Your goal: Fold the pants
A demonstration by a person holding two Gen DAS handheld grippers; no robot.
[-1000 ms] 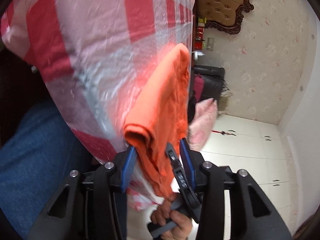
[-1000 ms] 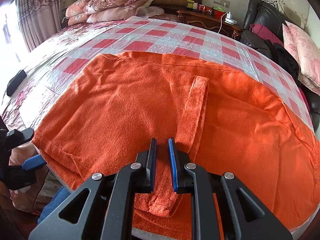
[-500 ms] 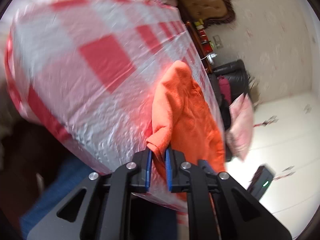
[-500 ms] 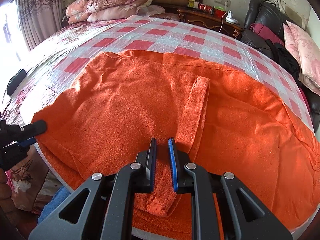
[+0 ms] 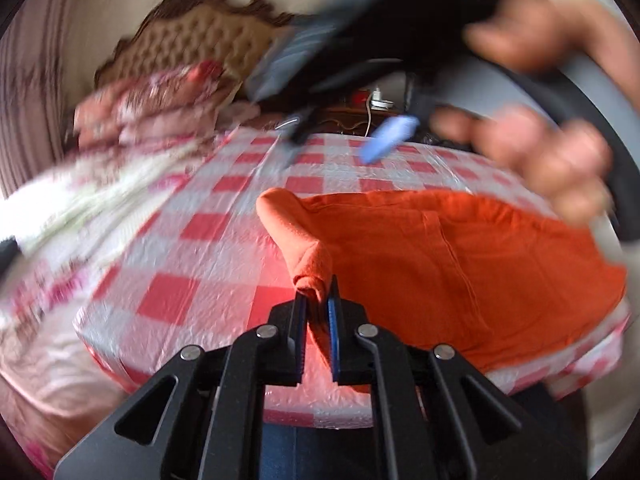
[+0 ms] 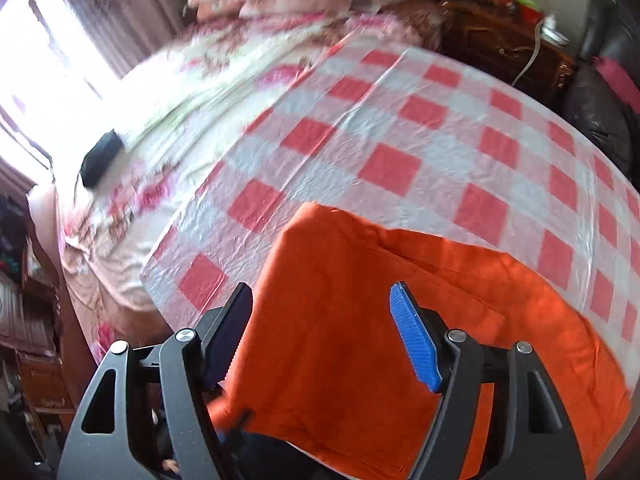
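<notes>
**A:** Where were the pants [image 5: 460, 264] at that moment?

**B:** I saw them lying on the checked sheet [image 5: 224, 216], at the near edge of the bed, orange and mostly flat. One corner was pulled up off the sheet into a rolled peak.

**A:** Who had that corner?

**B:** My left gripper [image 5: 317, 308] did. Its two fingers were pressed together on the bunched tip of cloth, just above the sheet's near edge.

**A:** And the other one?

**B:** My right gripper [image 6: 320, 320] was spread wide, fingers well apart, hanging over the pants with the cloth showing between them. I could not tell whether it touched the fabric. From the left camera it showed blurred, above the far side of the sheet, with the hand [image 5: 548, 160] that held it.

**A:** What lay beyond the sheet?

**B:** A floral bedspread [image 6: 208, 80] to its left, pillows [image 5: 152, 108] piled behind it against the padded headboard [image 5: 192, 44], and a dark wooden nightstand [image 6: 500, 40] off the sheet's far right corner.
</notes>
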